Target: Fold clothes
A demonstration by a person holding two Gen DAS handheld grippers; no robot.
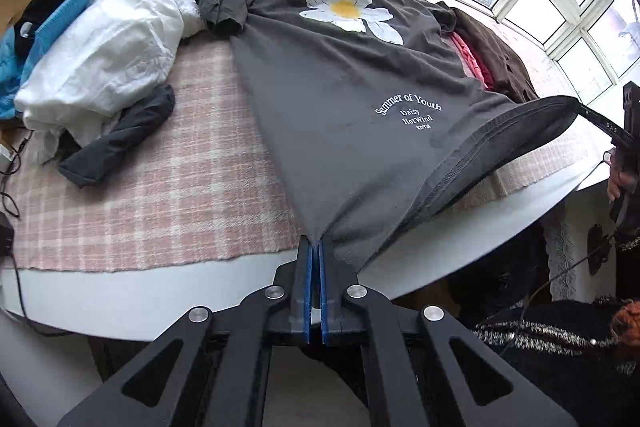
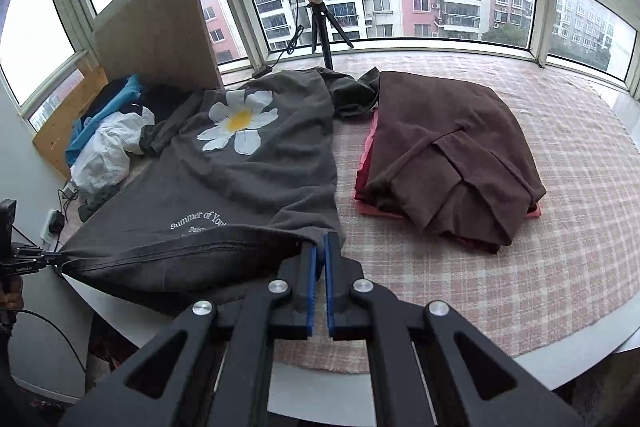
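Note:
A grey T-shirt (image 1: 340,91) with a white daisy print and white lettering lies stretched over the pink plaid cloth (image 1: 160,195) on the table. My left gripper (image 1: 316,245) is shut on one corner of its hem at the near edge. My right gripper (image 2: 320,241) is shut on the other hem corner, so the hem (image 2: 180,255) hangs taut between the two. In the left wrist view the right gripper (image 1: 592,115) shows at the far right, pinching the hem. The shirt's (image 2: 240,163) upper part and sleeves rest on the cloth.
A heap of unfolded clothes, white (image 1: 104,55), blue (image 1: 68,7) and dark, sits at the left. A folded brown garment (image 2: 452,147) on pink ones (image 2: 366,163) lies at the right. A ring light on a tripod (image 2: 316,15) stands by the window. Cables (image 1: 10,195) trail at the left edge.

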